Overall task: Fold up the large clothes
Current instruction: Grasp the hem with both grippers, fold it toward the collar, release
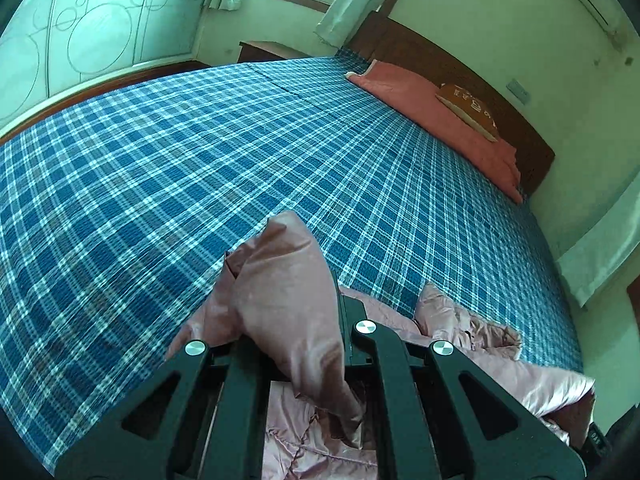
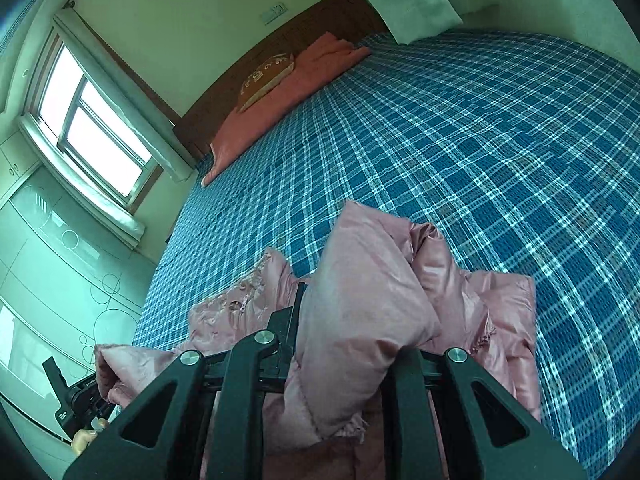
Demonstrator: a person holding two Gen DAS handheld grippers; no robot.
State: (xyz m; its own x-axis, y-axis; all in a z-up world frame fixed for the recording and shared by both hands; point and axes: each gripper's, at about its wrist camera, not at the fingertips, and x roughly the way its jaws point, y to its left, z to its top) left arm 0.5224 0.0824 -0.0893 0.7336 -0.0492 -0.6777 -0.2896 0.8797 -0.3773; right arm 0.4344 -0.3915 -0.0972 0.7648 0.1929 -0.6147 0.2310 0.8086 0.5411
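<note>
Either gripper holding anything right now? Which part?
Both are shut on the pink padded jacket. The left gripper and right gripper each pinch a bunched-up fold of fabric at an edge; which part of the garment cannot be told.

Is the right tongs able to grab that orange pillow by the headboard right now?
Probably not. The right tongs are shut on the shiny pink puffy jacket, and the orange embroidered pillow lies far across the blue plaid bedsheet.

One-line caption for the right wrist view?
Right tool shut on the pink padded jacket above the blue plaid bed.
</note>
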